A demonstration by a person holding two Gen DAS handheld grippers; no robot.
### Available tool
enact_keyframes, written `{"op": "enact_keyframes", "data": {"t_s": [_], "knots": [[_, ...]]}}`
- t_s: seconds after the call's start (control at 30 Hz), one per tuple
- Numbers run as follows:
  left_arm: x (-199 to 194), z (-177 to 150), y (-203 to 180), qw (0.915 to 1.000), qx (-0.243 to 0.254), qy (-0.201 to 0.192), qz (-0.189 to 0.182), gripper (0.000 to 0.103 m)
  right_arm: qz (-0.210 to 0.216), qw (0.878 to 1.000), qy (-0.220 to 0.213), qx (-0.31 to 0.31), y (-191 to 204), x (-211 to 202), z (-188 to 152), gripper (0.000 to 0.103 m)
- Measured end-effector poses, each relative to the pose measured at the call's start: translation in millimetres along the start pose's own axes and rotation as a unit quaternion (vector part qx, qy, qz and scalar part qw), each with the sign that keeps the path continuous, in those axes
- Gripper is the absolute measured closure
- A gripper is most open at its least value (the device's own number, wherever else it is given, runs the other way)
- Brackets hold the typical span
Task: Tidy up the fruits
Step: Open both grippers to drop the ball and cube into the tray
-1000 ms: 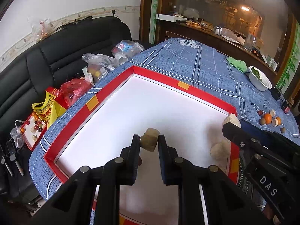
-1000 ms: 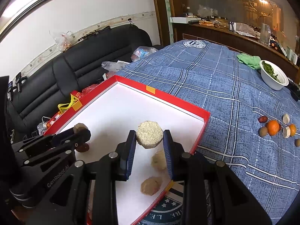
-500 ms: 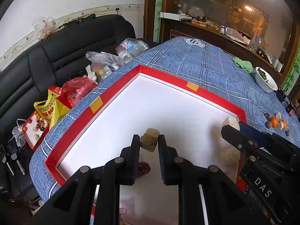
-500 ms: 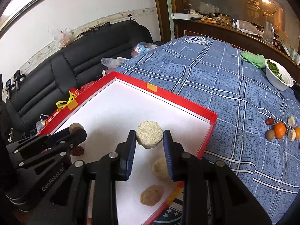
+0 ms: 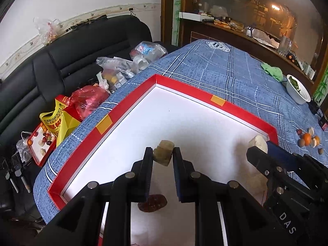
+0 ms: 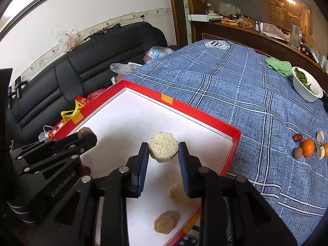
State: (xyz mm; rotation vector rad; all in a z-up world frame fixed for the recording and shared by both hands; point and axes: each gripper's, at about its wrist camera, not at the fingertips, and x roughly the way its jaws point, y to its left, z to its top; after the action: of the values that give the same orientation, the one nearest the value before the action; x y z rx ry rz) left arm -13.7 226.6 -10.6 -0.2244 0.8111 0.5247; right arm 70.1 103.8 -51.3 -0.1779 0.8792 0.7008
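My left gripper (image 5: 163, 153) is shut on a small tan chunk (image 5: 163, 152) and holds it above the white floor of the red-rimmed tray (image 5: 131, 106). My right gripper (image 6: 163, 150) is shut on a pale round cake-like piece (image 6: 163, 149) above the same tray (image 6: 196, 112). Two more tan pieces (image 6: 178, 192) (image 6: 166, 222) lie in the tray's near right corner. A dark red date (image 5: 151, 203) lies on the tray floor under my left gripper. A small pile with an orange (image 6: 308, 147), dates and shells sits on the blue cloth at right.
The table has a blue plaid cloth (image 6: 235, 86). A white bowl of greens (image 6: 306, 89) and a green rag (image 6: 279, 66) are at the far right. A black sofa (image 5: 61, 61) with plastic bags (image 5: 88, 100) and a snack tray (image 5: 42, 141) is left of the table.
Both grippers have risen and drawn back a little with their pieces still held; the date under my left gripper has come into view.
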Motion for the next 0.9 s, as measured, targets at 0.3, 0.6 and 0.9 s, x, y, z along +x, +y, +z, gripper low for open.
{"op": "enact_keyframes", "data": {"t_s": [0.3, 0.6, 0.9], "knots": [[7, 3, 4, 0.9999, -0.007, 0.007, 0.008, 0.085, -0.003, 1.0, 0.007, 0.002, -2, 7, 2, 0.071], [12, 5, 10, 0.9996, -0.019, 0.013, 0.018, 0.085, -0.004, 1.0, 0.014, 0.004, -1, 13, 2, 0.071], [9, 3, 13, 0.9988, -0.026, 0.02, 0.035, 0.05, -0.017, 0.999, 0.03, 0.006, -4, 16, -1, 0.061]]}}
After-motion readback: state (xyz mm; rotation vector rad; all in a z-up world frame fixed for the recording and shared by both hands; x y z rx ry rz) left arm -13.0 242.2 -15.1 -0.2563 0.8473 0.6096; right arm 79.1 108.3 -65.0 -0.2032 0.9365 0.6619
